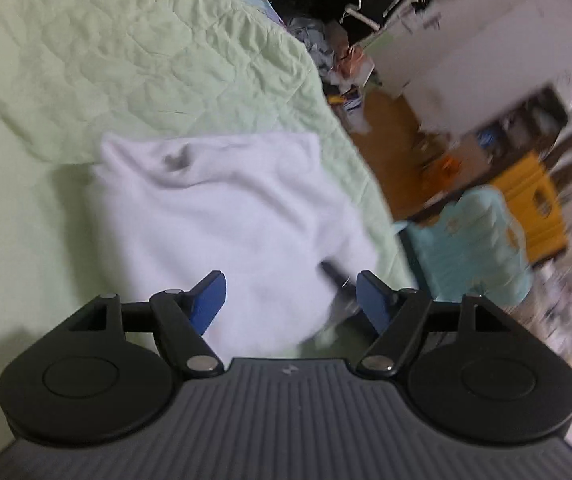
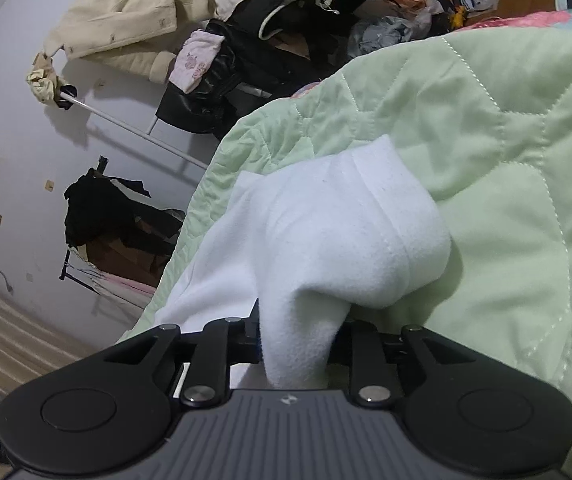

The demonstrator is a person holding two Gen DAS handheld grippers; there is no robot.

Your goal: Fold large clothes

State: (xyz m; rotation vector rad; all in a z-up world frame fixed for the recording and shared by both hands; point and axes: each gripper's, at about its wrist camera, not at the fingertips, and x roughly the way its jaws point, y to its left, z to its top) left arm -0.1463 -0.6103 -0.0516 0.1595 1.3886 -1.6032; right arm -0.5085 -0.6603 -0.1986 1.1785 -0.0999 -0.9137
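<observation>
We see the white garment (image 1: 226, 232) lying on the green quilt (image 1: 106, 60), at 12 o'clock from our left gripper (image 1: 290, 300), whose jaws stand spread and empty. Our right gripper (image 2: 297, 344) pinches a fold of the garment (image 2: 325, 240).

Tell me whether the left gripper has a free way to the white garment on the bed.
Probably yes. The left gripper is open with nothing between its pads, and the white garment lies on the green quilt right ahead of it, uncovered. The right gripper already grips one end.
</observation>
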